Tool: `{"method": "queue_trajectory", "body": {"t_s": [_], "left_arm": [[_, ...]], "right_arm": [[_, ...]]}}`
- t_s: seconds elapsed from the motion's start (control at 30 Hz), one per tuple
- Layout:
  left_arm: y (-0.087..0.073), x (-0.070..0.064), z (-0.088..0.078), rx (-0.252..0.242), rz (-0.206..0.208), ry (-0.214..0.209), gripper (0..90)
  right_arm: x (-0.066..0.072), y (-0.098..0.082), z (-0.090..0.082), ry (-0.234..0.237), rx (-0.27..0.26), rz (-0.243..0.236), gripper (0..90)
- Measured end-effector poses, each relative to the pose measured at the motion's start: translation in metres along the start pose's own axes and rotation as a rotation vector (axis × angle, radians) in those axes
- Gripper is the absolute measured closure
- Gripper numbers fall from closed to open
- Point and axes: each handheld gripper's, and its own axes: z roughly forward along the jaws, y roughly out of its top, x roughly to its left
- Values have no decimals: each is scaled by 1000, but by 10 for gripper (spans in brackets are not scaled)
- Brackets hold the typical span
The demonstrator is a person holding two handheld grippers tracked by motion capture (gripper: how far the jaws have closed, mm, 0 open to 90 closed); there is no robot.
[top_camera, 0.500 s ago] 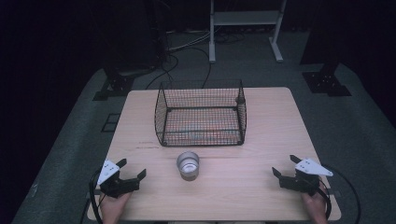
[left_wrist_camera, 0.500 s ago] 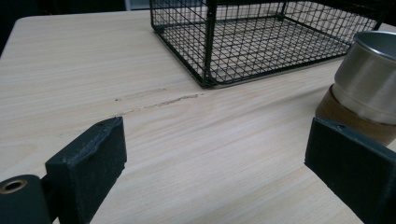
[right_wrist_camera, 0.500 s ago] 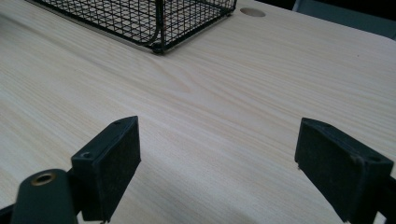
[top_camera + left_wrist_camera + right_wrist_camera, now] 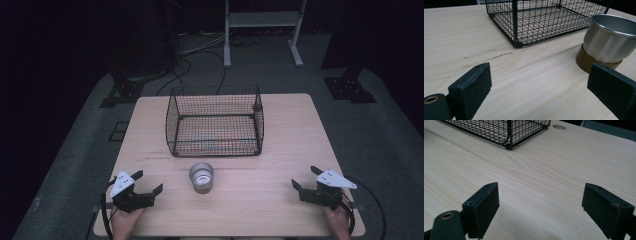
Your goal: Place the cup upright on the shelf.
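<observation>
- One worktop carries everything.
- One wire basket stands at its middle, empty.
- One steel cup on a brown base sits just in front of the basket, between my grippers, nearer my left.
- My left gripper and right gripper: jaws wide apart, holding nothing.
- I'd swing the left in level, straddle the cup's wall and close gently.

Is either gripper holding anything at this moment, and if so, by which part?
Nothing is held. The left gripper and right gripper both stand open over the table, apart from the metal cup.
</observation>
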Motion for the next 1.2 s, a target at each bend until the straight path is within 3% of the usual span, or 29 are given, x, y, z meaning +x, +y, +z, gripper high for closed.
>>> {"method": "queue_trajectory", "body": {"t_s": [0.4,0.57,0.7,1.03,1.2], "left_arm": [[5,-6,3,11,43,-13,40],[12,-12,4,9,94,-47,40],[16,-13,5,6,93,-75,40],[30,-25,12,55,186,-133,40],[35,-27,12,50,195,-160,40]], "right_arm": [[0,0,0,-1,1,4,136],[0,0,0,0,-1,7,136],[0,0,0,-1,-1,8,136],[0,0,0,-1,1,5,136],[0,0,0,-2,1,2,136]]}}
